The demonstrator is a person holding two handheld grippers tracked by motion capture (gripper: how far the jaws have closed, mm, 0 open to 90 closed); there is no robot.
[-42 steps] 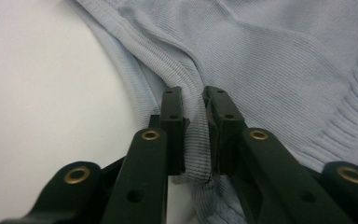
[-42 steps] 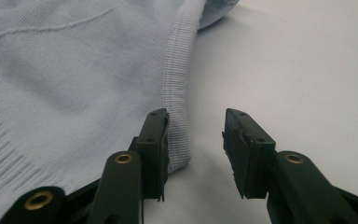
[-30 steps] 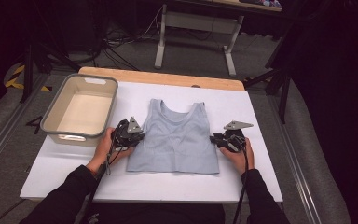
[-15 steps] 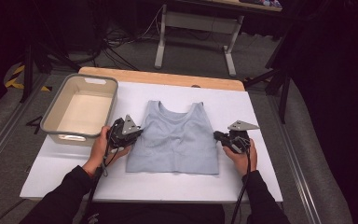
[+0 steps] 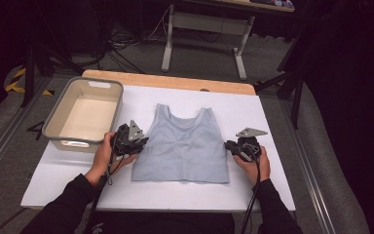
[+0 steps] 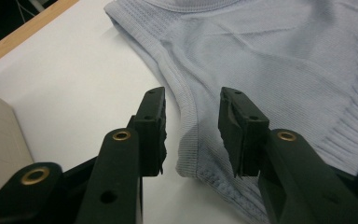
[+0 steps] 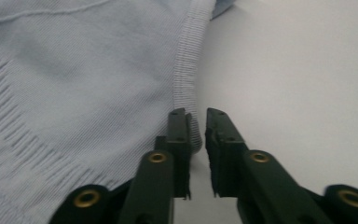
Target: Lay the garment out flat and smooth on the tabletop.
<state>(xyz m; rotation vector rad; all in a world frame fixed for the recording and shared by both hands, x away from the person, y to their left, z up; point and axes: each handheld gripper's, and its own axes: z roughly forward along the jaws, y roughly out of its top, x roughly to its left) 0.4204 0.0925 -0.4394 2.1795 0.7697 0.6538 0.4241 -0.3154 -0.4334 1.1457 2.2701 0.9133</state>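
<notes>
While the left claw point(image 6: 191, 135) has just been opening, its jaws stand apart over the side hem of the pale blue tank top point(image 5: 182, 146). At the opposite hem the right claw point(image 7: 196, 149) is nearly closed, gripping nothing. Between them, the top lies flat on the white counter point(image 5: 68, 170).

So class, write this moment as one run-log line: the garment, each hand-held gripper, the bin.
tank top: flat on table | left hand-held gripper: open, just opening at side hem | right hand-held gripper: shut beside opposite hem | bin: empty

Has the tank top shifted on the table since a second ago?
No. The tank top lies in the same spot relative to the bin and the table's wooden edge.
</notes>
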